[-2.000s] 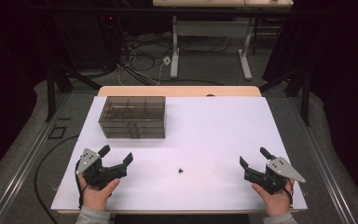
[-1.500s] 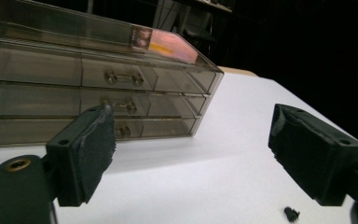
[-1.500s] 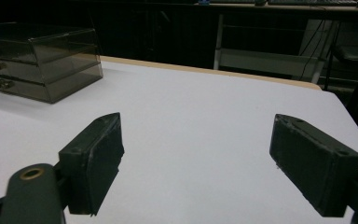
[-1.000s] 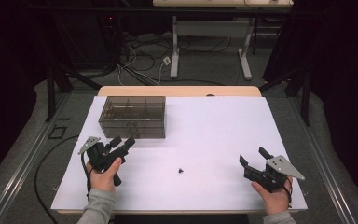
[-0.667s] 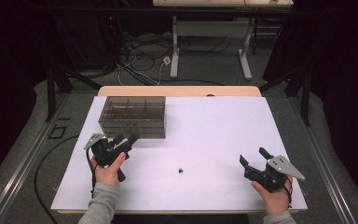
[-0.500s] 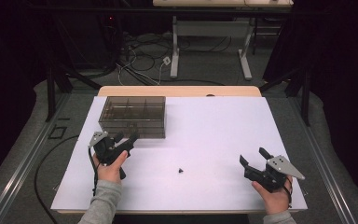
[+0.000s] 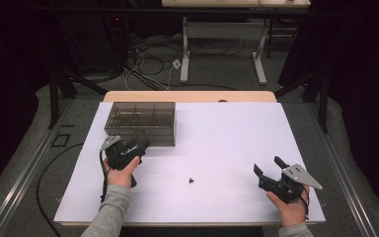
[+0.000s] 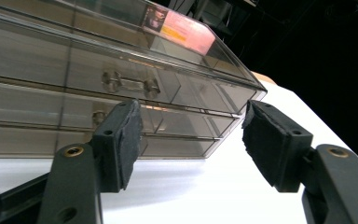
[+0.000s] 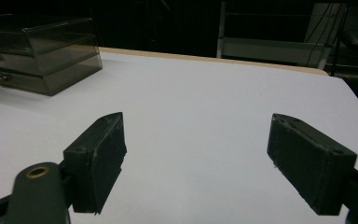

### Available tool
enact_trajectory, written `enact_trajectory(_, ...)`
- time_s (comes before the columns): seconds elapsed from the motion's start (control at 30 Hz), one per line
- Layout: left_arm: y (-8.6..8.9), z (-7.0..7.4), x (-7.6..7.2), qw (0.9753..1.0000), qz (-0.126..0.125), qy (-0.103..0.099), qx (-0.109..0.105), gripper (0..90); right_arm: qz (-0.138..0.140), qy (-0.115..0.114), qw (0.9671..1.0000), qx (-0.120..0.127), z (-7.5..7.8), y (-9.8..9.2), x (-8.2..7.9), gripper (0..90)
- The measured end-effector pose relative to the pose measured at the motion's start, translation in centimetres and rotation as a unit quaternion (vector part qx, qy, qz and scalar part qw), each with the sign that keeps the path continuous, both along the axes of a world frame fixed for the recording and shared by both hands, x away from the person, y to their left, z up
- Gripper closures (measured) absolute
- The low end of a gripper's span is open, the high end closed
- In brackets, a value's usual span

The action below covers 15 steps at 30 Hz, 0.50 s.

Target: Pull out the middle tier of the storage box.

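A smoky clear plastic drawer box [image 7: 140,121] stands at the table's back left. My left gripper [image 7: 139,142] is open right in front of its lower drawers, tips almost at the box front. In the left gripper view the box [image 8: 102,74] looms close, with clear drawer handles [image 8: 126,84] above and behind my left gripper [image 8: 191,140], nothing between the jaws. A tiny dark object [image 7: 191,180] lies on the white tabletop near the middle front. My right gripper [image 7: 269,169] rests open at the front right, nothing in it; its own view shows the right gripper [image 9: 196,163] over bare table.
The white tabletop [image 7: 227,138] has a wooden strip [image 7: 187,96] along its far edge. Beyond are a dark floor, cables and desk legs [image 7: 185,54]. The drawer box [image 9: 37,46] appears far left in the right gripper view.
My left gripper has moved forward from the table's front left up to the drawer box front. The right gripper has stayed in place.
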<state>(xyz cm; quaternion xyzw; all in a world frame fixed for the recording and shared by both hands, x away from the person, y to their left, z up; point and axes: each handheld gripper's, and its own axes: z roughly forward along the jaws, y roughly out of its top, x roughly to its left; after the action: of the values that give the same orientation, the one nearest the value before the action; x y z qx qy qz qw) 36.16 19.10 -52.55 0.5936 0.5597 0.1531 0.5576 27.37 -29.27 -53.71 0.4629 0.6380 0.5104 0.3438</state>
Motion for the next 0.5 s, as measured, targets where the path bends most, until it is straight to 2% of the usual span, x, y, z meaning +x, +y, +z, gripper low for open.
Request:
enact_trajectory(0.17,-0.6,-0.5,0.4,0.9999,0.002,0.009,0.006,41.1,-0.001,0.001,1.0,-0.001,0.0,-0.2,0.0,18.9)
enact_trajectory(0.2,-0.6,-0.5,0.5,0.9998,-0.001,0.012,0.013,44.0,-0.005,0.001,1.0,0.004,0.0,-0.2,0.0,18.9)
enact_trajectory(0.27,-0.8,-0.6,0.6,0.9998,0.002,0.014,0.011,44.0,-0.004,0.0,1.0,0.004,-0.1,-0.2,0.1,18.8)
enact_trajectory(0.33,-0.8,-0.7,0.7,0.9994,0.007,0.019,0.028,44.7,-0.004,0.003,1.0,0.002,-0.1,-0.3,0.1,18.8)
enact_trajectory(0.4,-0.9,-0.9,0.8,0.9994,0.005,0.024,0.026,45.9,-0.004,0.004,1.0,0.003,-0.1,-0.3,0.1,18.9)
enact_trajectory(0.43,-0.9,-1.0,0.8,0.9989,0.005,0.027,0.039,45.9,-0.004,0.005,1.0,0.002,-0.1,-0.4,0.1,18.9)
enact_trajectory(0.5,-1.1,-1.3,0.9,0.9985,0.005,0.029,0.046,45.6,-0.006,0.004,1.0,0.005,-0.1,-0.3,0.1,18.9)
